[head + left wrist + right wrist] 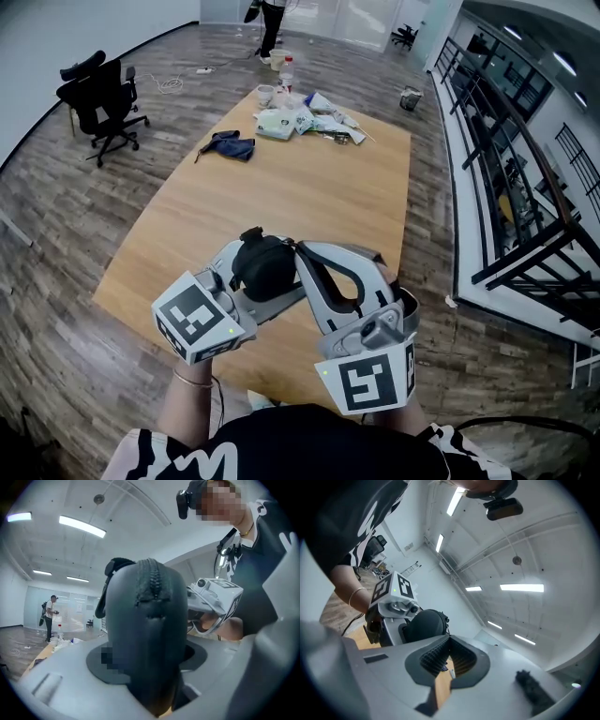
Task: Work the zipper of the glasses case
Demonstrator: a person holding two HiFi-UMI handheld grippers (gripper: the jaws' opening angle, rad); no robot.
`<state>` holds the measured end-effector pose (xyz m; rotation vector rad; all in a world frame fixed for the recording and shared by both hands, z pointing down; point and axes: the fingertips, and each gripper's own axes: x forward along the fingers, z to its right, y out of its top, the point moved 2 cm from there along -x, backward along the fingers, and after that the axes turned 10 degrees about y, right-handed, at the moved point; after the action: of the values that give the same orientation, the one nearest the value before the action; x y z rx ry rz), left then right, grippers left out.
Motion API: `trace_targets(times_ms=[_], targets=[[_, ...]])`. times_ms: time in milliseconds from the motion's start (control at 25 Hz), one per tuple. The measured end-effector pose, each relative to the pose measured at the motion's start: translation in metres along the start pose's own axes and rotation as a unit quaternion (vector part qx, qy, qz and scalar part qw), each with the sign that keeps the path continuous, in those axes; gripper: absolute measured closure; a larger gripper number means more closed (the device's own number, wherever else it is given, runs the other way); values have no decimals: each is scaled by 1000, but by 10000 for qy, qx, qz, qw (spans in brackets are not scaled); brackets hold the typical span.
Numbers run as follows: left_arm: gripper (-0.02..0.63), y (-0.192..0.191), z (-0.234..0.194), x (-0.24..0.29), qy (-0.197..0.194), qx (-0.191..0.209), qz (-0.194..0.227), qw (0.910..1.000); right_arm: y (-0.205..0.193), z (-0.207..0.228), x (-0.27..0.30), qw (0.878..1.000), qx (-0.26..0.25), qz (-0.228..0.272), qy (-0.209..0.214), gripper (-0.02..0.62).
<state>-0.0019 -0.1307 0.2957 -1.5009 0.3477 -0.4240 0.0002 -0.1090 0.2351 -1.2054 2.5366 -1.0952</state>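
Note:
A black glasses case (264,265) is held in the air above the near edge of the wooden table (309,197). My left gripper (251,270) is shut on the glasses case. In the left gripper view the glasses case (145,634) fills the space between the jaws, with its zipper (152,581) running over the top. My right gripper (300,253) reaches the case's right side from the right. In the right gripper view its pads (436,658) meet at the tips on a small silver zipper pull (450,670), with the case (424,625) just beyond.
At the table's far end lies a clutter of bags, cups and bottles (305,117), with a dark cloth (230,145) nearer. A black office chair (98,98) stands on the floor at left. A person (270,28) stands far off, and a railing (525,169) runs along the right.

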Motion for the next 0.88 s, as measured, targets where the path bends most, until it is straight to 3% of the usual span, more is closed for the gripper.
trace_targets(times_ms=[80, 320, 520, 680, 880], targets=[[348, -2, 1, -1, -143, 155, -52, 9998, -2, -1, 0, 9998, -185, -74, -25, 591], [348, -1, 7, -6, -504, 48, -191, 9985, -13, -7, -2, 9989, -457, -141, -24, 591], [348, 11, 7, -10, -629, -206, -49, 9978, -23, -11, -3, 9991, -369, -191, -25, 591], [348, 11, 9, -12, -731, -15, -250, 9970, -27, -15, -4, 9998, -205, -65, -14, 591], [348, 26, 13, -18, -1289, -421, 48, 9907, -25, -22, -8, 9989, -451, -7, 89, 591]])
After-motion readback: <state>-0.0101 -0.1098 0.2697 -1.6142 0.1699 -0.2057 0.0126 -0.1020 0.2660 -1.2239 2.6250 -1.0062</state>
